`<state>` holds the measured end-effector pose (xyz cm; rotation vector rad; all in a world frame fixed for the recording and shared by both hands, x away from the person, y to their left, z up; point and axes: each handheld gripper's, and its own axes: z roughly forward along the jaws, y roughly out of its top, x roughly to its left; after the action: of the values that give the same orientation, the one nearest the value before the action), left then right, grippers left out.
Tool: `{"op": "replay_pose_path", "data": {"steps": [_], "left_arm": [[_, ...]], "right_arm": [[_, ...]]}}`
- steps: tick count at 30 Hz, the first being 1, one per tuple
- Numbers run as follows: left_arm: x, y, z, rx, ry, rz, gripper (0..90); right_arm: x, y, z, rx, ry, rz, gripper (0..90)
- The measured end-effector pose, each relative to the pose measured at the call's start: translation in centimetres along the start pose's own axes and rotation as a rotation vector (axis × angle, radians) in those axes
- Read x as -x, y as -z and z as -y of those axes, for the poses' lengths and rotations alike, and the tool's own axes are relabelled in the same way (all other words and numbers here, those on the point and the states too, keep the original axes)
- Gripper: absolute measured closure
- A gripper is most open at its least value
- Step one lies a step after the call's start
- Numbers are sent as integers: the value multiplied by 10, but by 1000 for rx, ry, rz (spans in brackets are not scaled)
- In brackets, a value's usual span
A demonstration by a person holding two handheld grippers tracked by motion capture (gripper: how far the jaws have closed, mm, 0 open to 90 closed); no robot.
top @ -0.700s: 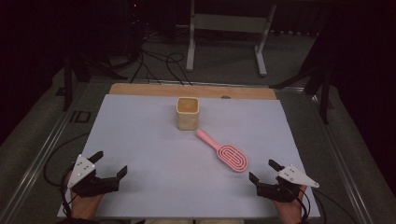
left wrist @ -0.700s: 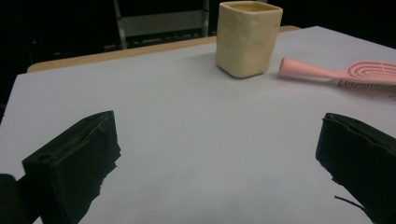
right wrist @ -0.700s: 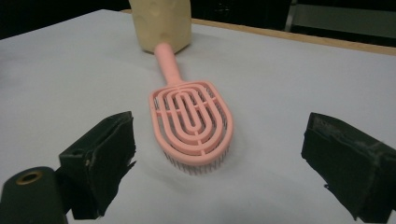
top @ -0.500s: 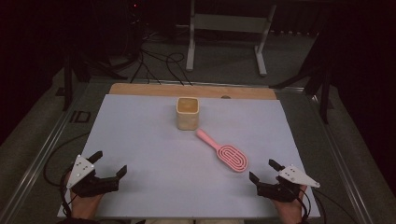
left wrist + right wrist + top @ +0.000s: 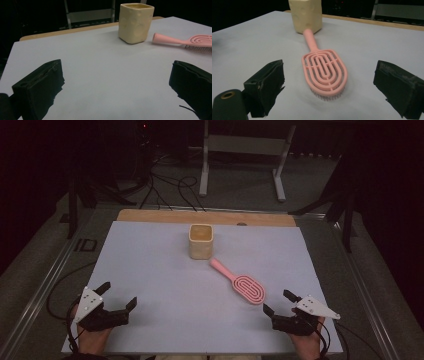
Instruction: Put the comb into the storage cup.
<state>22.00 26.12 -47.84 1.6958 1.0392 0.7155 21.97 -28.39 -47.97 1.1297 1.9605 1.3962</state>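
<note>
White sheeting covers the counter (image 5: 165, 270), and we start at its left, where our left hand-held gripper (image 5: 119, 296) rests near the front corner with its jaws spread wide and nothing between them. In the left gripper view those jaws frame bare surface, with the cream cup (image 5: 135, 22) well ahead and the handle of the pink hairbrush (image 5: 183, 41) just to its right.

Moving toward the middle in the high view, the cream cup (image 5: 201, 241) stands upright near the far edge, open side up. The pink hairbrush (image 5: 240, 282) lies flat just beside it, bristles down, handle tip pointing at the cup's base and close to it, though we cannot tell whether they touch. Its oval head reaches toward the right front.

At the right, our right hand-held gripper (image 5: 279, 302) sits near the front corner, jaws also wide and empty. In the right gripper view the brush head (image 5: 325, 72) lies straight ahead between the two jaws, near but untouched.

We judge the work as barely begun: neither thing is held or lifted. Everything remains to do, most likely closing on the hairbrush and carrying it to the cup.
</note>
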Motion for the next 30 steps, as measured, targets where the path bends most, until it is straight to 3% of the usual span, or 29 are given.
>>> {"op": "replay_pose_path", "data": {"steps": [30], "left_arm": [[2, -4, 4, -8, -6, -17, 0]], "right_arm": [[-25, -28, -17, -57, 55, -78, 113]]}}
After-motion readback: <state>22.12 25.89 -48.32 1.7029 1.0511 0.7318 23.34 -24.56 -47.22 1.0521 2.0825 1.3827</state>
